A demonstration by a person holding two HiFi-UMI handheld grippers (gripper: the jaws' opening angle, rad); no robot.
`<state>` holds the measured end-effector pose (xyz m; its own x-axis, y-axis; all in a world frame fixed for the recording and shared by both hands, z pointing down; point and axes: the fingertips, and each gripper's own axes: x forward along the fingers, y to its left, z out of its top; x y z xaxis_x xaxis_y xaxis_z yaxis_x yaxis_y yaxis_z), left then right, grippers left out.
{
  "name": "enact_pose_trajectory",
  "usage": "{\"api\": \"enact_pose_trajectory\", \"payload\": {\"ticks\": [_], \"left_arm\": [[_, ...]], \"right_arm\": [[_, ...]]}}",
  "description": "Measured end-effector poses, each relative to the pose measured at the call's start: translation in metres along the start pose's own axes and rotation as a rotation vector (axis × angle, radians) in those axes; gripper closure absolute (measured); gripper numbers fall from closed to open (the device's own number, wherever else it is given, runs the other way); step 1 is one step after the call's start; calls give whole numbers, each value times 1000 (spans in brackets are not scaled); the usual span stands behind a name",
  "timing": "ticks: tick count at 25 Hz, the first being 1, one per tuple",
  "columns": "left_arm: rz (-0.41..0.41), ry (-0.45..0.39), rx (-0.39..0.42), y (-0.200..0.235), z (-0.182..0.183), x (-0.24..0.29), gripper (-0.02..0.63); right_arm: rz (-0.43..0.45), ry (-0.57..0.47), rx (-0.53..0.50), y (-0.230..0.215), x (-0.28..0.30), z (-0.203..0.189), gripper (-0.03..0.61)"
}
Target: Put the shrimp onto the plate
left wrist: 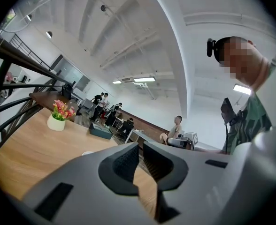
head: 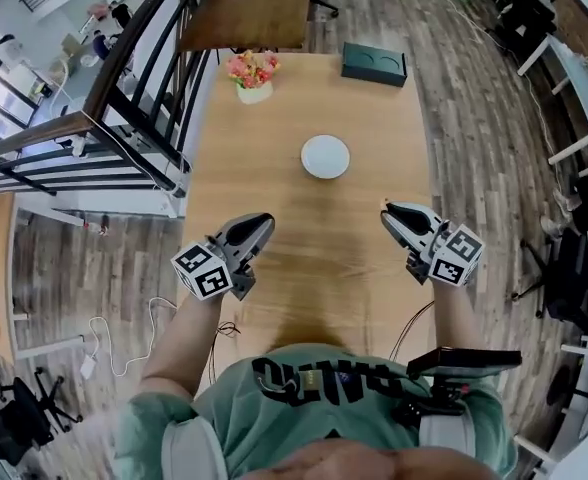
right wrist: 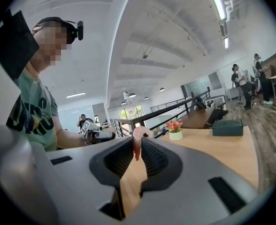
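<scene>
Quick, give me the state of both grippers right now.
Left gripper: jaws slightly apart, nothing between them.
Right gripper: closed on the shrimp.

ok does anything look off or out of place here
Nothing stands out. The plate sits flat and bare mid-table, the flowers stand upright, the box lies at the far end, and the shrimp is pinched in the right gripper.
</scene>
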<state>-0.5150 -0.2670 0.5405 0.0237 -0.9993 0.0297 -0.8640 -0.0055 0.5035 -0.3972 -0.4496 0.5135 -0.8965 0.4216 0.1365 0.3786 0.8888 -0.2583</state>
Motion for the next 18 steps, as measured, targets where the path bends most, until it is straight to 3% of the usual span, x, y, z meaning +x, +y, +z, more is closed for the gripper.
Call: {"api": "enact_pose_trajectory", "payload": {"ticks": [7, 18], "left_arm": [[25, 37, 20, 64, -10, 39, 581], [39, 114, 89, 135, -61, 108, 581]], "right_arm": [[2, 23, -7, -58, 59, -17, 528], [-64, 159, -18, -148, 122, -88, 528]]}}
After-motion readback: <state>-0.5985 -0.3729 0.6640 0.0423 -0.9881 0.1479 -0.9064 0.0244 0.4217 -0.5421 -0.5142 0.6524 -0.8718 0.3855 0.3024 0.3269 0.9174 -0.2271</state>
